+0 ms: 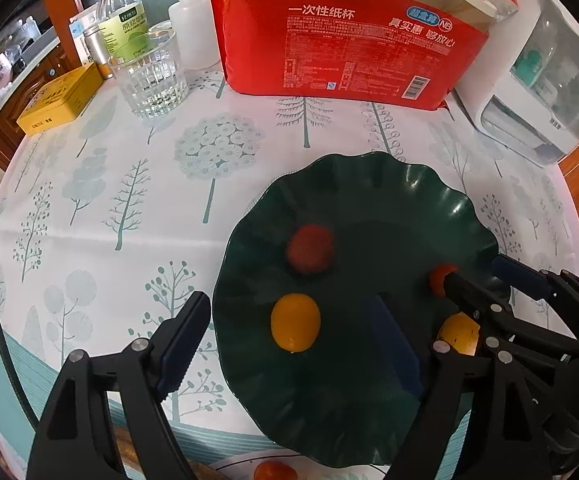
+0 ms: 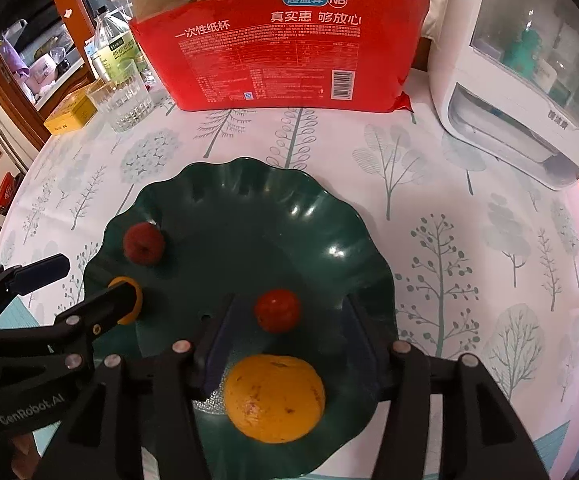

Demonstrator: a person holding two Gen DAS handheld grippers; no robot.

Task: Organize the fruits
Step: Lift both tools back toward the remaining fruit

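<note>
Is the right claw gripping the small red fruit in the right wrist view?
No. The right claw is open, and the small red fruit lies loose on the green plate between its fingers.

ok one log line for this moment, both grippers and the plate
left gripper: open, over green plate | right gripper: open, over plate | on plate: orange, small red tomato, dark red fruit, yellow fruit

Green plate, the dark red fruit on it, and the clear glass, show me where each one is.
green plate [image 2: 329,216]: right wrist view, bare scalloped rim at back right.
dark red fruit [image 2: 144,243]: right wrist view, its middle.
clear glass [image 1: 151,80]: left wrist view, ribbed side wall.
</note>
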